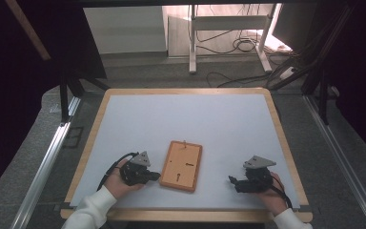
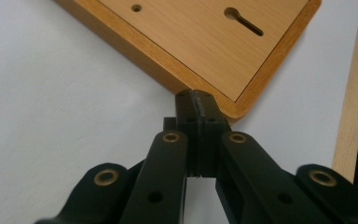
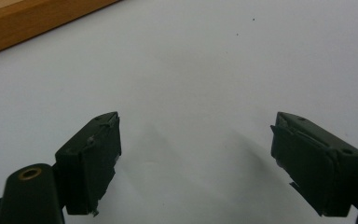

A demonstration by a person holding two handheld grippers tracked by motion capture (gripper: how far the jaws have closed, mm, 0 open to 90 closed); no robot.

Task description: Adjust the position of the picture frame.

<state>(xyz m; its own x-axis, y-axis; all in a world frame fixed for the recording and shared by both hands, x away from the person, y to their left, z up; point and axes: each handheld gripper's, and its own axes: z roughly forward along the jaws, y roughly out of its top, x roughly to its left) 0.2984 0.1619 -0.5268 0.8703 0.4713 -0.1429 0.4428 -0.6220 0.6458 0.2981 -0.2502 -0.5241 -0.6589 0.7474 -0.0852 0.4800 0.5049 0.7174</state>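
From above my side, the high view looks forward and down on the whole table point(image 1: 186, 119). My left gripper's camera sits close to the wooden board point(image 2: 205, 42), also seen from above point(image 1: 181, 165); my right gripper's camera skims the tabletop, catching the board's edge

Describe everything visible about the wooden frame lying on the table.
The wooden frame is a flat rectangular picture frame lying back-up near the front middle of the white table. An orange-brown rim surrounds a paler, grained back panel with a keyhole hanging slot and a small round hole. A small tab shows at its far edge. The left gripper, fingers shut, meets the rim at the near left corner. The right gripper stands open, apart from it.
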